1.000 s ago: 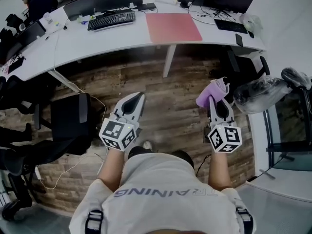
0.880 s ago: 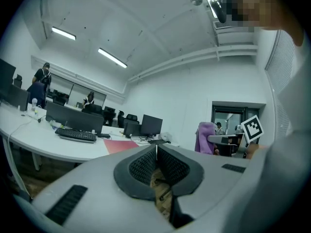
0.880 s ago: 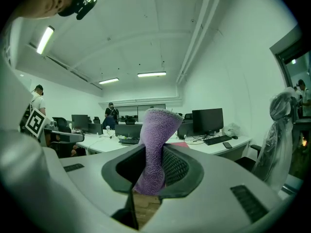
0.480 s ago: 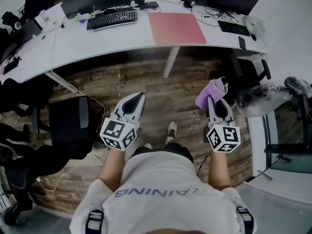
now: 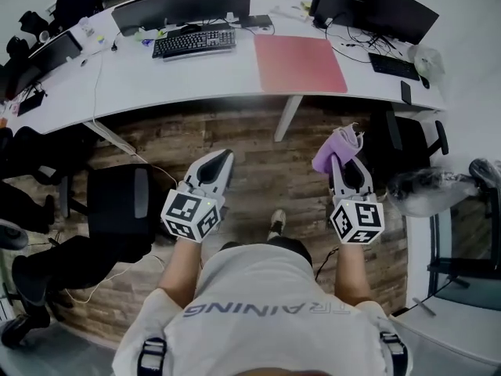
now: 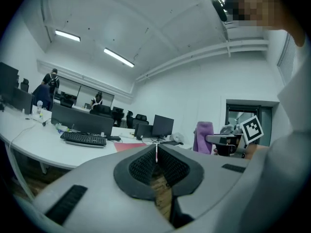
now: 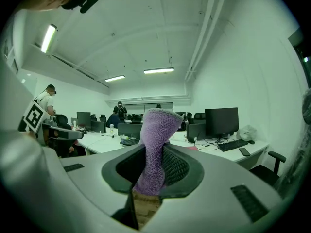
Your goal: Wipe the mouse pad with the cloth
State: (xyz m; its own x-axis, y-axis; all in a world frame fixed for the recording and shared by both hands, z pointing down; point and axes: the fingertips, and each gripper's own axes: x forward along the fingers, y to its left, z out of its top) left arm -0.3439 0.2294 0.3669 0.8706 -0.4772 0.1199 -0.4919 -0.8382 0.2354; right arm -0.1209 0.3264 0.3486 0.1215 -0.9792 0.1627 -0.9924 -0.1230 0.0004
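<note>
Pink rectangular mouse pad [image 5: 300,63]: far, on curved white desk [image 5: 196,77], nearer than a second ago; approach under way, wiping not begun. Fuzzy purple cloth [image 7: 154,144]: pinched upright in right gripper [image 5: 343,163]. Left gripper [image 5: 219,161]: jaws together, empty.

Pink rectangular mouse pad [image 5: 300,63], flat on the white bench [image 5: 196,77], long side toward the near edge. Purple fleecy cloth [image 7: 154,144], pinched in the right tool [image 5: 344,165], standing upright, well apart from the pad.
</note>
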